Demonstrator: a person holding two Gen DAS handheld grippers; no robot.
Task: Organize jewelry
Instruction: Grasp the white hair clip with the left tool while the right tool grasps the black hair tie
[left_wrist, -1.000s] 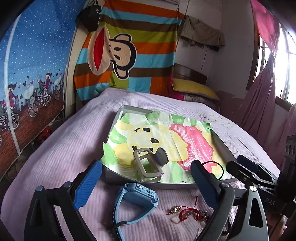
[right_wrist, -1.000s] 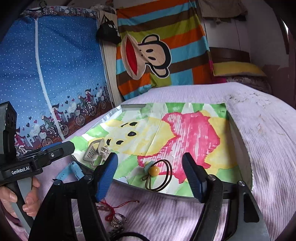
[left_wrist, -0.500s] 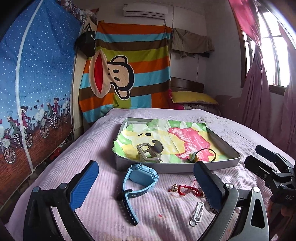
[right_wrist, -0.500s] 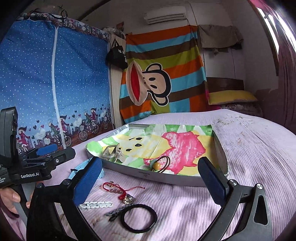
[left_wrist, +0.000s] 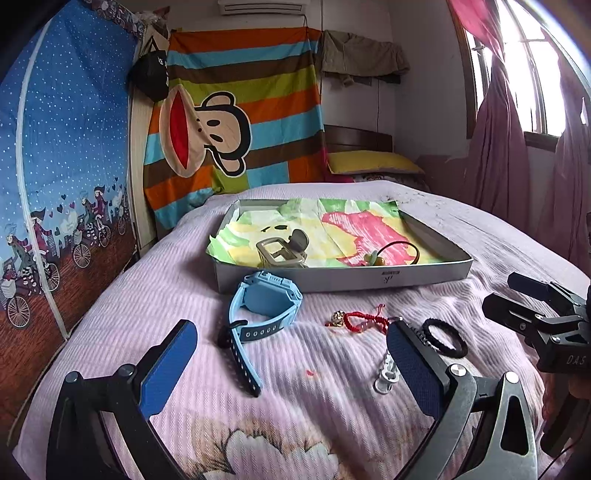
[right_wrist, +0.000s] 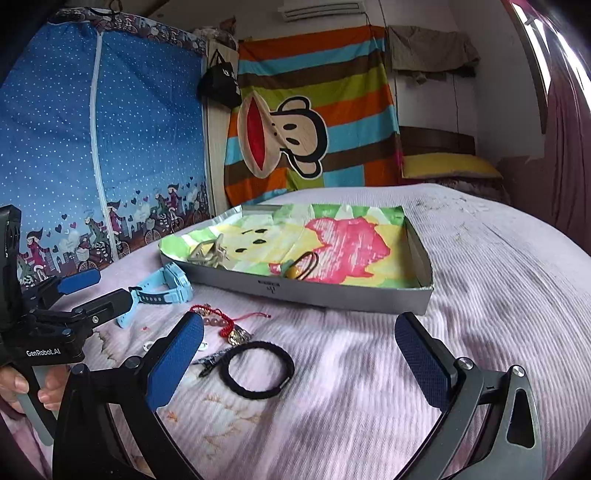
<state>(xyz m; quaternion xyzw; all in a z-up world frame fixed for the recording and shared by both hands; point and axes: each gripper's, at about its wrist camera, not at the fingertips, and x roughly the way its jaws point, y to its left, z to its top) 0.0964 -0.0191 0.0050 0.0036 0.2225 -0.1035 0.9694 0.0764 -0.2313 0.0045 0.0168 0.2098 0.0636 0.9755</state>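
A grey tray (left_wrist: 343, 281) lined with a colourful cloth sits on the bed; it also shows in the right wrist view (right_wrist: 325, 295). In it lie a grey hair claw (left_wrist: 282, 251) and a black hair tie with a yellow bead (left_wrist: 395, 253). On the bed in front lie a light blue watch (left_wrist: 264, 310), a red string bracelet (left_wrist: 360, 319), a black hair band (right_wrist: 256, 369) and a white clip (left_wrist: 386, 376). My left gripper (left_wrist: 291, 369) is open and empty, behind the watch. My right gripper (right_wrist: 299, 362) is open and empty, over the black band.
The pink ribbed bedspread (left_wrist: 166, 295) covers the bed. A blue printed wardrobe (left_wrist: 55, 184) stands on the left, a striped monkey blanket (left_wrist: 236, 122) hangs on the far wall, and a yellow pillow (left_wrist: 373, 162) lies at the head. Pink curtains (left_wrist: 517, 166) hang on the right.
Both grippers have pulled back and up from the tray toward the near end of the bed. More loose items now show in front. Both stay open.
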